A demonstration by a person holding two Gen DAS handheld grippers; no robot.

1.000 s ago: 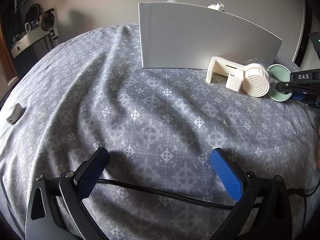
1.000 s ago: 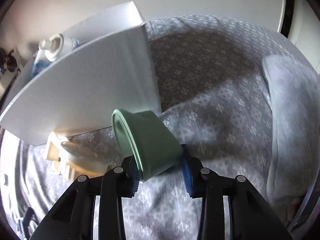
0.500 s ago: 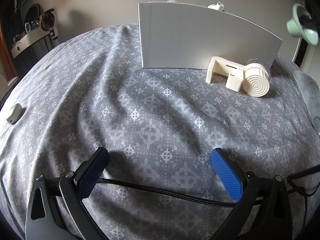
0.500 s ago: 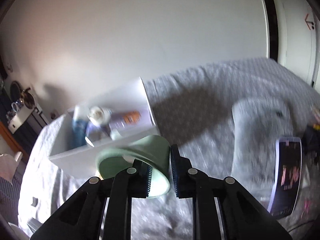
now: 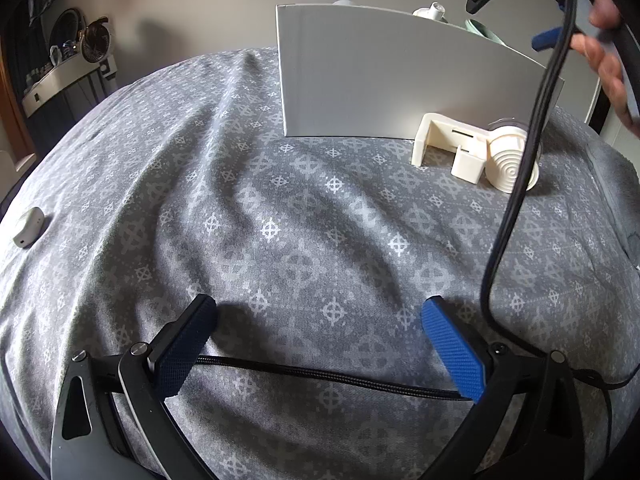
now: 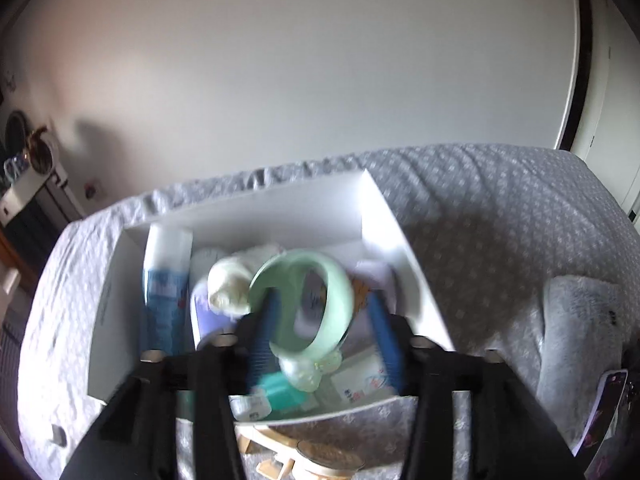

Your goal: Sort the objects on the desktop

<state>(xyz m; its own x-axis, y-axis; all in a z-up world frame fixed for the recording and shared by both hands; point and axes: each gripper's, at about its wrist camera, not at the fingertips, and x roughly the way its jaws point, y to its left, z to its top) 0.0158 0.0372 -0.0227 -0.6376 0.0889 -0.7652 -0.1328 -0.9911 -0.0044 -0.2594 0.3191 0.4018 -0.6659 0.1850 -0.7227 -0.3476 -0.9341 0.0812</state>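
**A:** What have my tongs got right now?

**B:** From my seat, the right gripper [image 6: 320,328] is spread wide over the white box [image 6: 404,248], and the green cup [image 6: 308,304] sits tilted between its blue pads [image 6: 386,332]. The frame is blurred, so I can't say whether either pad touches it. I'd judge it is being let go. The left gripper [image 5: 320,344] is open and empty, low over the grey bedspread [image 5: 280,220], with a black cable [image 5: 320,376] running across beneath it.

**B:** It looks like thin, stiff plastic: light, smooth, probably slippery. I'd pinch across the wall just under the rim, gently, since a hard squeeze could pop it out.

**A:** What does each camera give you that the other doesn't?

**B:** The right one looks down into the box: a blue-and-white tube [image 6: 166,280] ahead-left of the pads, a cream-capped bottle [image 6: 228,284] beside it. The left one sees only the box's outer wall, far ahead, but shows the cream bracket [image 5: 472,152] ahead-right and a small white gadget [image 5: 28,226] far left, both on the bedspread.
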